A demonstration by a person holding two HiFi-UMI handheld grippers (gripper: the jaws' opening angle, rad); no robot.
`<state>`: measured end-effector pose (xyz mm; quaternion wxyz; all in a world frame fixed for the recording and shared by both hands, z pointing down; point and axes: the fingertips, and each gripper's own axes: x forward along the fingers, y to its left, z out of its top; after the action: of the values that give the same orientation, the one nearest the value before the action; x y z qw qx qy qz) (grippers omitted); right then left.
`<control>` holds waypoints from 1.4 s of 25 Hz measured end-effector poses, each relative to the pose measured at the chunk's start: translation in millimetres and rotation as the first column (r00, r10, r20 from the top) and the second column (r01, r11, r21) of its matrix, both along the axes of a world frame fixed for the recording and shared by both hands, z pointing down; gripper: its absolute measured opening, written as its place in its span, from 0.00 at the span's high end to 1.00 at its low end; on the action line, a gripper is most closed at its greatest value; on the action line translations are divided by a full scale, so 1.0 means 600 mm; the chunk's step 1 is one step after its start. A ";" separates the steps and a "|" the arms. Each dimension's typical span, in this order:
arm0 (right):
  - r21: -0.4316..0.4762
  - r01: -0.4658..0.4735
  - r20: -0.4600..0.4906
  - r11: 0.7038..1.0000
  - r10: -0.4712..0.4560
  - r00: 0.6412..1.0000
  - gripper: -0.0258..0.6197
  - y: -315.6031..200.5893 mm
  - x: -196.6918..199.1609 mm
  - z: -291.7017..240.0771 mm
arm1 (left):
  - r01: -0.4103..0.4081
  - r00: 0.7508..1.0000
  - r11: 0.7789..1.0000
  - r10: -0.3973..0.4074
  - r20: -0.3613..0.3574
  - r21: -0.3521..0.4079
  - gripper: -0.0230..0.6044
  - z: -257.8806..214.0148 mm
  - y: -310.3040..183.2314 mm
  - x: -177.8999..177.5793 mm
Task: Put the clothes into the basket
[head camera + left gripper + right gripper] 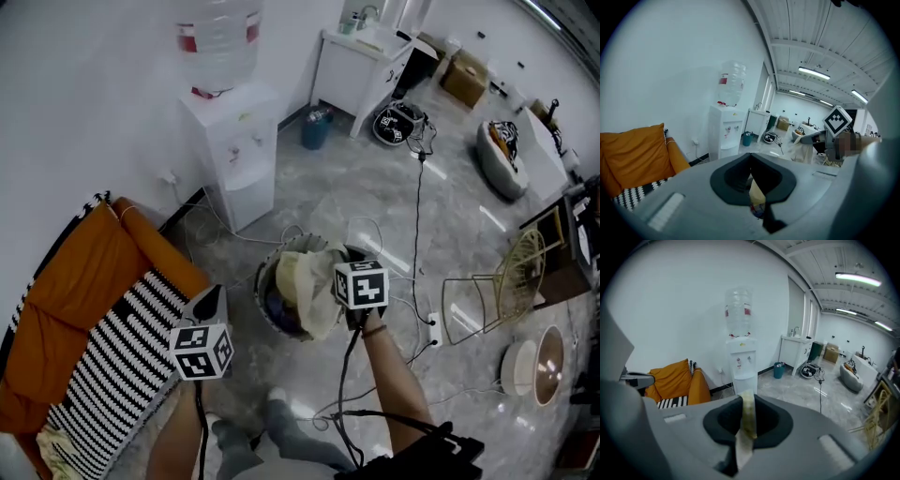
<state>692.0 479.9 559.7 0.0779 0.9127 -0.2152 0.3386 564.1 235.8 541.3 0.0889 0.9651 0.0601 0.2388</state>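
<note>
A round basket (265,281) stands on the grey floor, with clothes inside it. A pale yellow garment (314,281) hangs over the basket's right side, and my right gripper (345,264) is shut on its upper edge just above the rim. In the right gripper view a strip of that yellow cloth (748,416) is pinched between the jaws. My left gripper (214,302) is to the left of the basket, a little apart from it, shut and holding nothing. In the left gripper view the left gripper (752,180) shows only a thin slit. The hanging garment (804,150) appears at right.
An orange sofa (66,291) with a black-and-white striped blanket (112,366) is at left. A water dispenser (234,150) stands behind the basket. Cables (417,234) and a power strip (434,330) lie on the floor at right, near a wire chair (511,277).
</note>
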 end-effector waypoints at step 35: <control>-0.080 -0.058 0.114 0.995 0.066 0.991 0.75 -0.010 -0.052 0.116 | 0.156 0.984 0.988 -0.153 0.095 -0.017 0.95 0.066 -0.092 -0.119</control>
<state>660.8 473.7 629.1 0.0895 0.8940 -0.1777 0.4014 492.8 180.3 580.9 0.1216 0.9535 -0.0162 0.2751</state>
